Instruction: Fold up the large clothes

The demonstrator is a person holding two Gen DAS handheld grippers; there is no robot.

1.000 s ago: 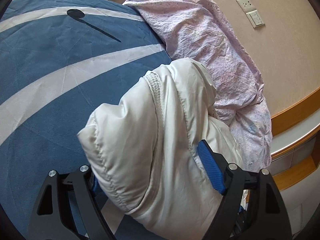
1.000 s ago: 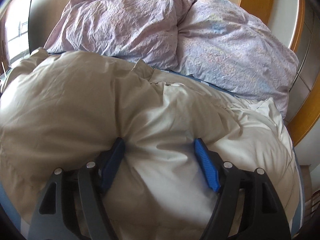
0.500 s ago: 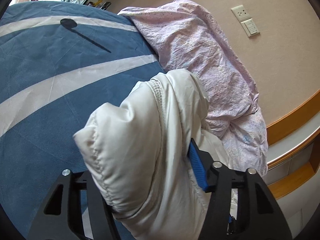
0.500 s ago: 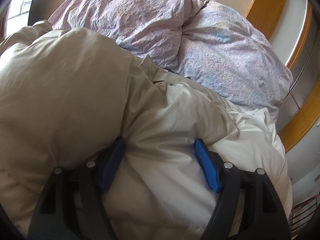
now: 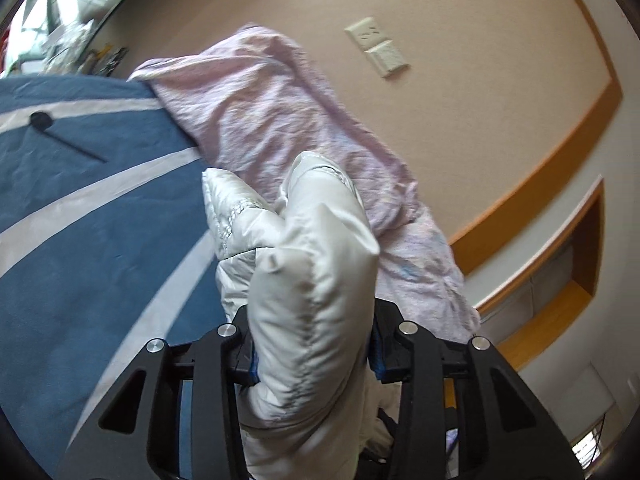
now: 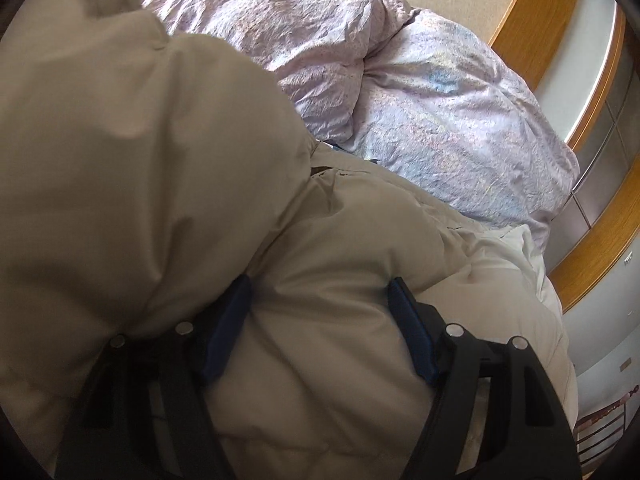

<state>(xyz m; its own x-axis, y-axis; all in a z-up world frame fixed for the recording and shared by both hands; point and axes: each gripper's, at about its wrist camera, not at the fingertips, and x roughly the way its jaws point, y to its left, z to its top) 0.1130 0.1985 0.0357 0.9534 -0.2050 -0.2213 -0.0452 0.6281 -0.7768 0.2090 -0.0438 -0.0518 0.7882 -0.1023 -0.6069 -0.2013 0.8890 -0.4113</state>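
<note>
A puffy off-white jacket lies on a blue bedspread with white stripes. My left gripper holds a bunched, stitched end of it up above the bed. Its jaws are closing and the blue pads press into the padding from both sides. In the right wrist view the same jacket fills the left and the foreground. My right gripper stands wide around a thick fold of it, both blue pads sunk into the fabric. The jacket hides the bed under it there.
A crumpled pink duvet is heaped along the wall behind the jacket, also seen in the right wrist view as the duvet. A wall socket and switch sit above it. Wooden trim and a recessed shelf lie to the right.
My left gripper has narrowed onto the jacket's end and lifted it, tilting upward so more wall shows. In the right wrist view the jacket's bulk has risen on the left; the right jaws kept their width.
</note>
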